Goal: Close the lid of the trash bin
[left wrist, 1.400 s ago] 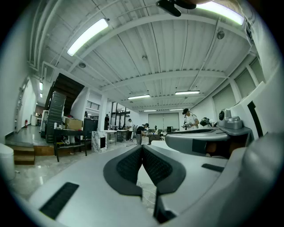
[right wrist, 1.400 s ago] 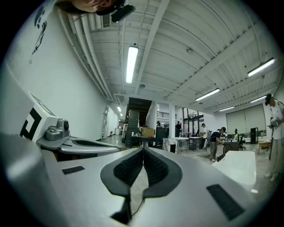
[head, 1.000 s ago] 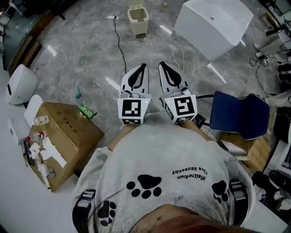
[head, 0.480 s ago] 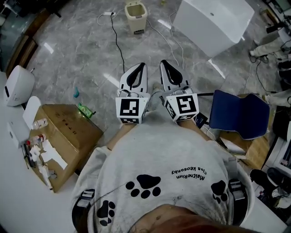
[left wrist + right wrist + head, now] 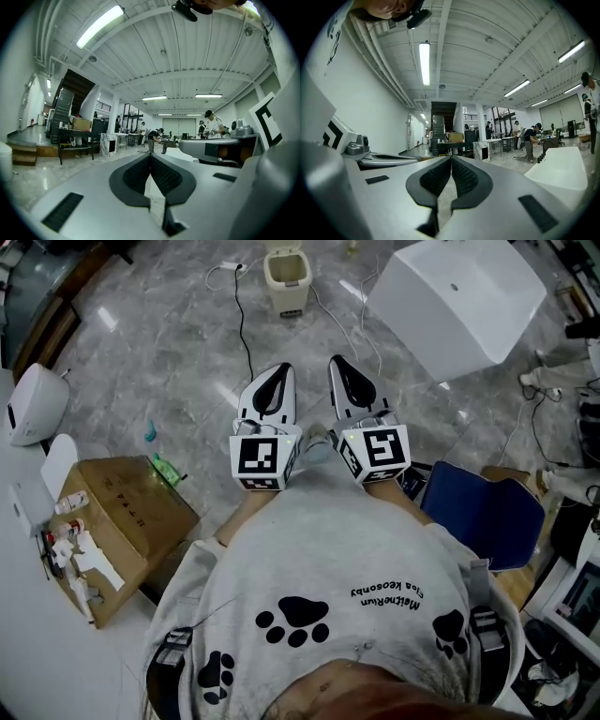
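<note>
A small cream trash bin [image 5: 287, 277] stands open-topped on the grey marble floor at the top of the head view, its lid raised behind it. My left gripper [image 5: 278, 373] and right gripper [image 5: 338, 366] are held side by side in front of my chest, pointing toward the bin and well short of it. Both are shut with nothing between the pads. In the left gripper view the left gripper [image 5: 150, 157] has its jaws together, and the right gripper [image 5: 451, 159] looks the same in its own view. The bin shows in neither gripper view.
A large white box-like unit [image 5: 457, 304] stands right of the bin. Cables [image 5: 246, 334] run across the floor toward the bin. A cardboard box [image 5: 122, 526] sits at the left, a blue chair [image 5: 483, 514] at the right. People stand at tables [image 5: 154, 137] far off.
Both grippers have moved forward together toward the bin, staying shut. The floor, box and chair have slid down and back in the head view.
</note>
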`<state>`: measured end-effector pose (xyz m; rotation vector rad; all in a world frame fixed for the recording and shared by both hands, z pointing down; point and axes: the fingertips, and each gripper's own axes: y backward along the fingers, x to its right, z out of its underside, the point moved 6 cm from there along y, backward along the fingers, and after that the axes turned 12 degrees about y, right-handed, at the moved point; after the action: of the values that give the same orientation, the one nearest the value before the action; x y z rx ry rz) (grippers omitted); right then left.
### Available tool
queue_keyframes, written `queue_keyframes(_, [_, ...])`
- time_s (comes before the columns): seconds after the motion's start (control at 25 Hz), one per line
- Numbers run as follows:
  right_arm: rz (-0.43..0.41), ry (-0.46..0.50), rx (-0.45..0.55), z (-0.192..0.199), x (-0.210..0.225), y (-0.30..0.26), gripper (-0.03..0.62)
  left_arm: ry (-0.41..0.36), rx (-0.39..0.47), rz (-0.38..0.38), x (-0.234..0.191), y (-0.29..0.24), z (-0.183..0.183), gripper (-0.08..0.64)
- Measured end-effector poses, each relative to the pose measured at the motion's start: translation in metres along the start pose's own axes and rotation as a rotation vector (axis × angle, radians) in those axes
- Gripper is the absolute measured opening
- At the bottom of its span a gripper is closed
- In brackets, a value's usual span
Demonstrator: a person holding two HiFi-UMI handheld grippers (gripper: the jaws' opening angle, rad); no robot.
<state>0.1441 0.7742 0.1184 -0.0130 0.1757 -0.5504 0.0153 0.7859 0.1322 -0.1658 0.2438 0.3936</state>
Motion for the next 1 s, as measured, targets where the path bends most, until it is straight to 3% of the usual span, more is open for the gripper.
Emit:
queue_keyframes(0.44, [-0.081, -0.033, 0.001, 0.021, 0.108, -0.071, 0.032, 0.013, 0.01, -0.122, 0.003, -0.104, -0.007, 0.02])
queue_keyframes(1.0, [-0.098, -0.058, -0.005, 0.031, 0.146, -0.112, 0.032, 0.015, 0.006, -0.132, -0.007, -0.158, -0.017, 0.02])
